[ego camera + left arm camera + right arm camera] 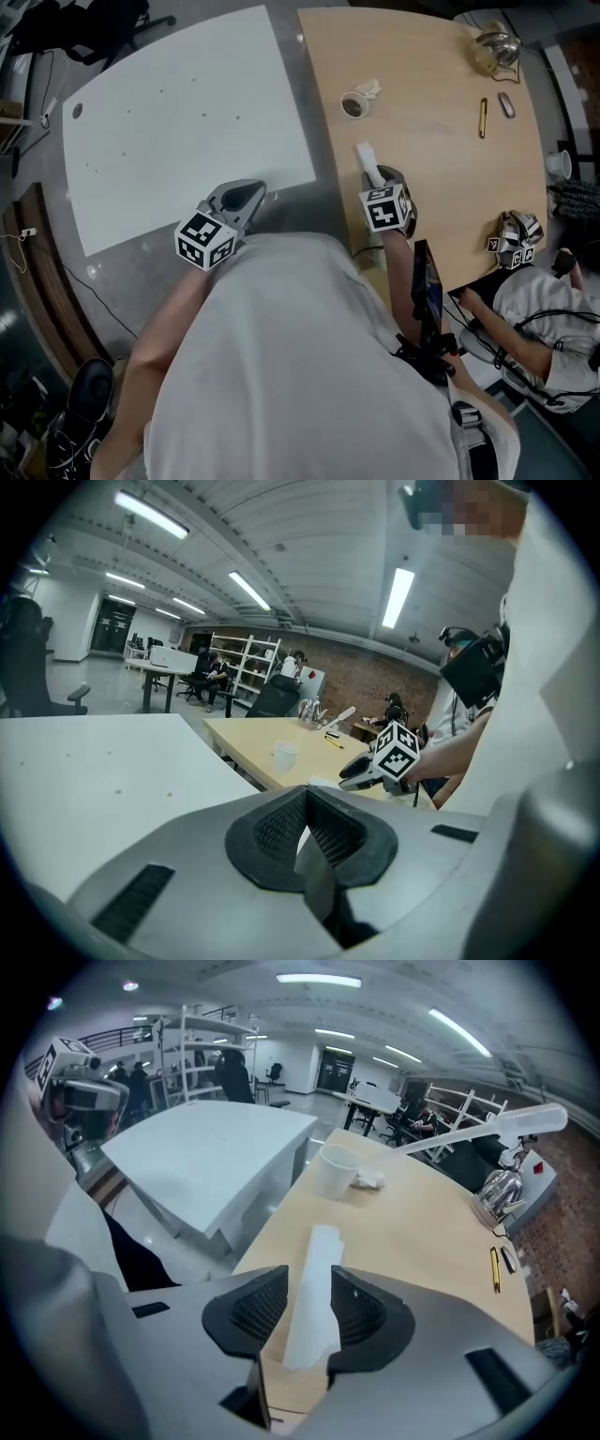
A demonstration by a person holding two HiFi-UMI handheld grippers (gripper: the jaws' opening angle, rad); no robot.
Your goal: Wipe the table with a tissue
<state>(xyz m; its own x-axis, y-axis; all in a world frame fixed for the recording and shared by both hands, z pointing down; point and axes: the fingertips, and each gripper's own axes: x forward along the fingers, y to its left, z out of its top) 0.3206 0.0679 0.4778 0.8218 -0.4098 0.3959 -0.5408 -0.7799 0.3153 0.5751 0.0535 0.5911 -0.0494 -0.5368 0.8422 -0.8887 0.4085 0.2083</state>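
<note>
Right gripper [309, 1283]: jaws spread wide, and the long white tissue [317, 1246] sits loose between them, stretched out on the wooden worktop [422, 1232] near its edge. Left gripper [306, 803]: jaws pressed together, nothing in them, by the white worktop [84, 761]. Further up the wood stands a paper cup [334, 1171], with a crumpled wad [370, 1180] just beside it.

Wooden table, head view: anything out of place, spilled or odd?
Nothing spilled or damaged. A crumpled tissue lies beside the paper cup on the wooden table, and the folded tissue lies loose between the right claw's open jaws.
</note>
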